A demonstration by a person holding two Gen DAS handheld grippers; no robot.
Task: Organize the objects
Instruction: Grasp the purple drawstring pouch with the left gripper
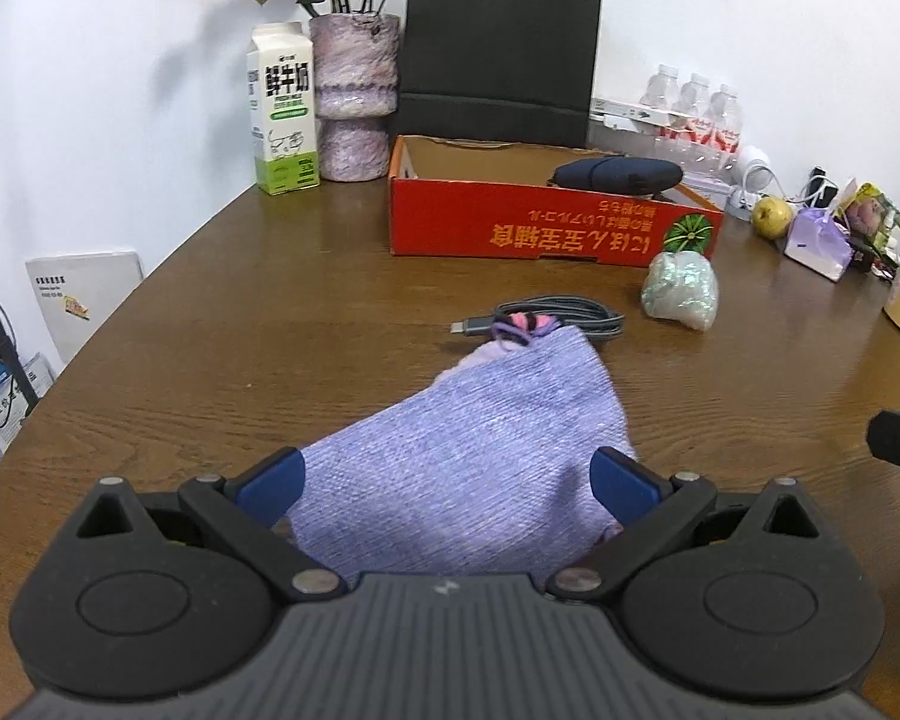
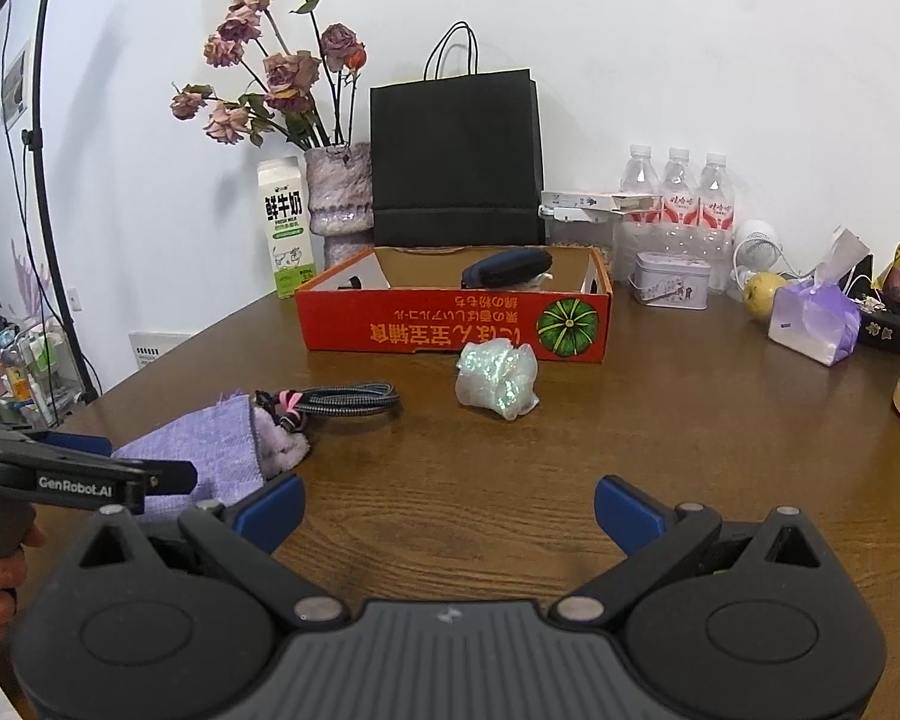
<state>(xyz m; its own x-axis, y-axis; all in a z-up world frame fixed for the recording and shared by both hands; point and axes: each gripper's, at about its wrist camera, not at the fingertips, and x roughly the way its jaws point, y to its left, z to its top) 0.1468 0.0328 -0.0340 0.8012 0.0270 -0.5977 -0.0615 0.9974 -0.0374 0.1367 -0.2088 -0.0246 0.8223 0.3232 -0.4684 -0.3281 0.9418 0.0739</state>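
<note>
On the brown desk [image 1: 222,324], the purple pouch [image 1: 450,456] lies lengthwise toward twelve o'clock between the released left hand-held gripper [image 1: 447,480]; the right hand-held gripper [image 2: 447,501] is released.

I read "GenRobot.AI" on left claw [image 2: 93,468] side; milk carton [image 2: 286,228] says "鲜牛奶 / FRESH MILK". Red box [image 2: 450,324] print upside down, unread.

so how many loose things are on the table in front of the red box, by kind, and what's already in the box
purple knit pouch: 1, lying between the open fingers of the left gripper
coiled grey cable: 1
iridescent crinkled bundle: 1
dark blue case inside the red box: 1
total: 4, with 3 on the table and 1 in the box
</note>
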